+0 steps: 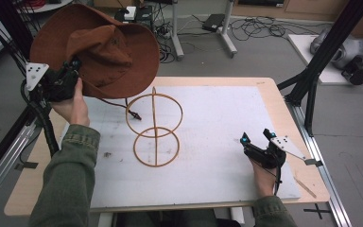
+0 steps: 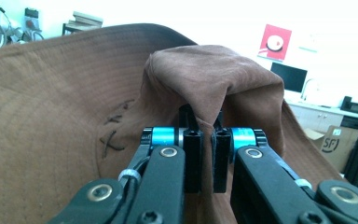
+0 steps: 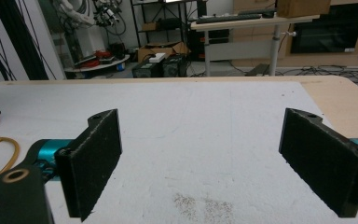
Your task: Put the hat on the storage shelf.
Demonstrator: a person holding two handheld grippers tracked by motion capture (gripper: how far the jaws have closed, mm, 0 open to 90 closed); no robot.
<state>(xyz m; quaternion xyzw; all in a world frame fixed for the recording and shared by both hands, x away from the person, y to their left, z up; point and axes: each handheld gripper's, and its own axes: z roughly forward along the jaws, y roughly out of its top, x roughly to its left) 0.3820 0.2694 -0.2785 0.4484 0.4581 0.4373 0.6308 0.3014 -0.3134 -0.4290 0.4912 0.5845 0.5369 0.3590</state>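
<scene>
In the high view, the left gripper [image 1: 71, 71] is raised over the far left corner of the table [image 1: 274, 101], clamped on a brown cowboy hat [image 1: 97, 52] that hangs in the air above the table's left edge. The hat's chin cord [image 1: 130, 111] dangles down beside a wooden wire hat stand [image 1: 155, 127] (two rings joined by an upright hoop) standing on the white mat [image 1: 208, 142] near the middle. The right gripper [image 1: 256, 138] rests low on the mat at the near right, well apart from the stand.

In the left gripper view, the left gripper's [image 2: 204, 161] jaws are pressed close together on a fold of the hat's [image 2: 51, 140] crown.

In the right gripper view, the right gripper [image 3: 200, 163] has its jaws spread wide with nothing between them, just bare mat [image 3: 191, 121].
</scene>
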